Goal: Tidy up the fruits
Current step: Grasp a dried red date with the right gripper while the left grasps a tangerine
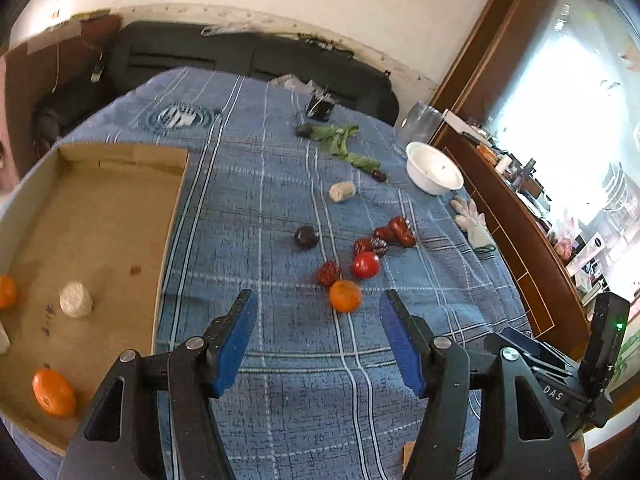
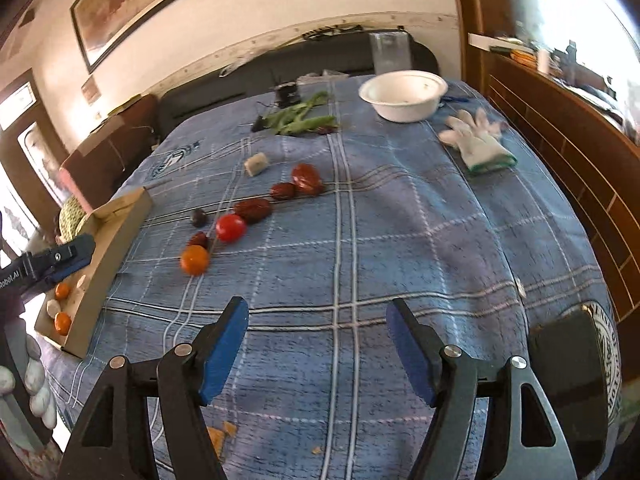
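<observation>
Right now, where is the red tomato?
In both views, the red tomato sits on the blue cloth, just beyond the loose orange, among the dark red fruits.

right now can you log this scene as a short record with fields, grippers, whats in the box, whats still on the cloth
left gripper: open, empty, facing the loose orange
right gripper: open, empty, above bare cloth
cardboard box: two oranges, one pale round piece
on cloth: loose orange, tomato, several dark red fruits, one dark purple fruit
white bowl: far side, contents unclear
</observation>
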`<state>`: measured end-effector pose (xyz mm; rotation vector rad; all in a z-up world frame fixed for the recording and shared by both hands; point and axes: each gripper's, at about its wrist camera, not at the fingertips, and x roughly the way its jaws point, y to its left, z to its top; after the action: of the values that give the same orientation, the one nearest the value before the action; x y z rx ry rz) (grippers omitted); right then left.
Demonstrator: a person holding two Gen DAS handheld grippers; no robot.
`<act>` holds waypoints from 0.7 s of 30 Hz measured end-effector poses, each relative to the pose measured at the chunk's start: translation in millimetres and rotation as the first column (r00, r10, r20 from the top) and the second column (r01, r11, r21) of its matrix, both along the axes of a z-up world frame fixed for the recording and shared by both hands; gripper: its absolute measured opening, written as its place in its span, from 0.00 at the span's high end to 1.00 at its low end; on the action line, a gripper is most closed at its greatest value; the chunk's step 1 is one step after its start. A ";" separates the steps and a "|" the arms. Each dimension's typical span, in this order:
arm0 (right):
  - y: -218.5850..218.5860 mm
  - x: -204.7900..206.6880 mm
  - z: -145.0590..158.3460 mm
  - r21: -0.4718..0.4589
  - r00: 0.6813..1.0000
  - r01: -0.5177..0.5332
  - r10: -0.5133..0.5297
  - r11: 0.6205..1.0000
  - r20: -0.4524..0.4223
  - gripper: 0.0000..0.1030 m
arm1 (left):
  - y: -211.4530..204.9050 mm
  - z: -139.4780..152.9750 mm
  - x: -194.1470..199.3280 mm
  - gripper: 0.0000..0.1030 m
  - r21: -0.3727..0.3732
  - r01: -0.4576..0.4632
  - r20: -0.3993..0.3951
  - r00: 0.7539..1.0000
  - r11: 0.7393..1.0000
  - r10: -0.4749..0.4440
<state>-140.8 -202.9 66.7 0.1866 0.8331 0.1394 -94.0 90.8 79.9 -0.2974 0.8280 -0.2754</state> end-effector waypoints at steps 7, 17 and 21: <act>1.5 -7.2 11.8 0.011 1.000 0.006 -0.006 1.000 0.021 0.26 | 17.2 6.6 -14.0 0.39 -0.020 -0.034 0.014 0.999 0.999 0.034; 16.8 -4.2 8.2 0.008 0.999 -0.038 0.038 0.999 0.027 0.23 | 36.0 9.2 -34.4 0.29 0.049 -0.078 0.027 0.997 0.996 0.077; 7.3 15.5 4.2 0.015 0.999 -0.033 0.032 0.999 0.016 0.23 | 38.5 2.2 -28.1 0.29 0.069 -0.099 0.005 0.995 0.993 0.099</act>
<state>-125.3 -195.6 71.0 0.1860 0.8195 0.1777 -122.1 129.3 82.1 -0.2728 0.8164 -0.1538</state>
